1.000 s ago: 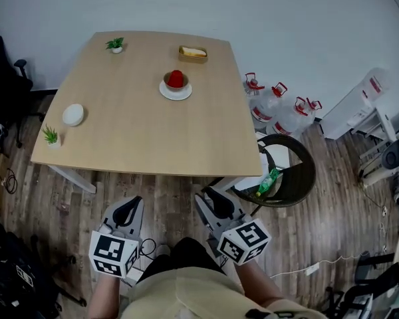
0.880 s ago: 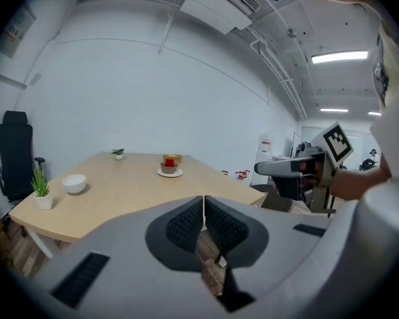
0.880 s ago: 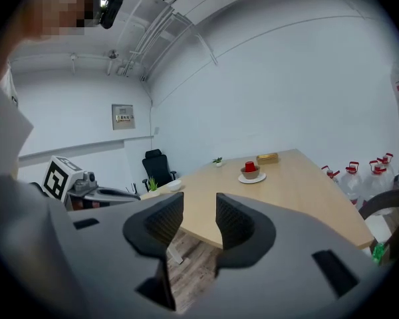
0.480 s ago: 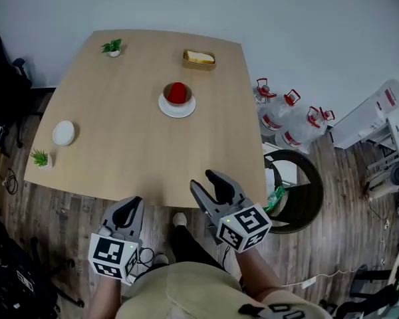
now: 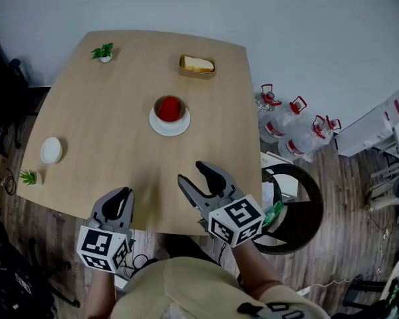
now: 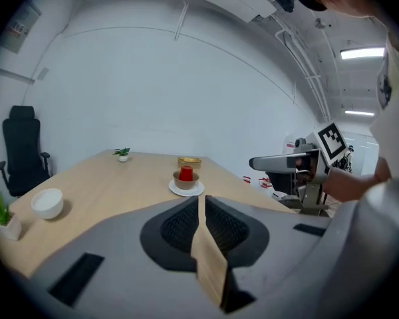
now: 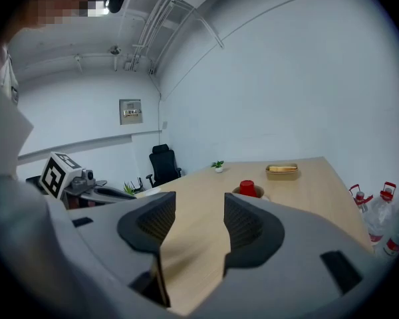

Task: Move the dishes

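Note:
On the wooden table, a red cup sits upside down in a brown bowl on a white plate. A small white bowl lies near the left edge, and a tray with bread stands at the far side. My left gripper is shut and empty over the near edge. My right gripper hovers over the near right part; its jaws have just been opening and nothing is between them. The cup lies ahead of the right gripper. It also shows beyond the left gripper.
Two little potted plants stand at the far left and the near left corner. On the floor to the right are water bottles and a black round chair. A black office chair stands left of the table.
Both grippers have come forward from over the floor to over the table's near edge. The right gripper's jaws have spread wider. The left stays shut.

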### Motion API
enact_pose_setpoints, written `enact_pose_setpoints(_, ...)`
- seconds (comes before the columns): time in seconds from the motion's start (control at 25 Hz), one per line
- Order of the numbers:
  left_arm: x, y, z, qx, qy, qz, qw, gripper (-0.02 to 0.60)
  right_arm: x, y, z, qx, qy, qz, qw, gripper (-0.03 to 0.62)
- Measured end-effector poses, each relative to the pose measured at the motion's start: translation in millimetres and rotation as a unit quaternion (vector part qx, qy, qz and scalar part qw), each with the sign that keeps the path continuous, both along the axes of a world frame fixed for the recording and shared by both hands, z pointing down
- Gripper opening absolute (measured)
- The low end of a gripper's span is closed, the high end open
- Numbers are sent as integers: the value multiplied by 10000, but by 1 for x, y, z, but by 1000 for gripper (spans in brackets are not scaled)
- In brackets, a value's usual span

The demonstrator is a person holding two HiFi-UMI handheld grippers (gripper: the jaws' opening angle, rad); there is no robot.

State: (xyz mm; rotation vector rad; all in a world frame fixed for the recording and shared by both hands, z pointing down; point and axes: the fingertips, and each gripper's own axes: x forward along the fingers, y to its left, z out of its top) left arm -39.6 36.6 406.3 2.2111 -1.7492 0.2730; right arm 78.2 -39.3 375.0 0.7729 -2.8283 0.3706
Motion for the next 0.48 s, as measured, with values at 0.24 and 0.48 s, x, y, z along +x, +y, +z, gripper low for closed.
enact_pose_setpoints(0.24, -15, -42, -9, 45, -126, -172, 9998, 18, -8, -55, -8, 107, 121, -40, 9999, 230)
enact_pose_setpoints(0.48, -40, -70, -17, 119, -555, -215, 9982, 20, -32, -102, -1, 192, 425, 45, 9989, 242)
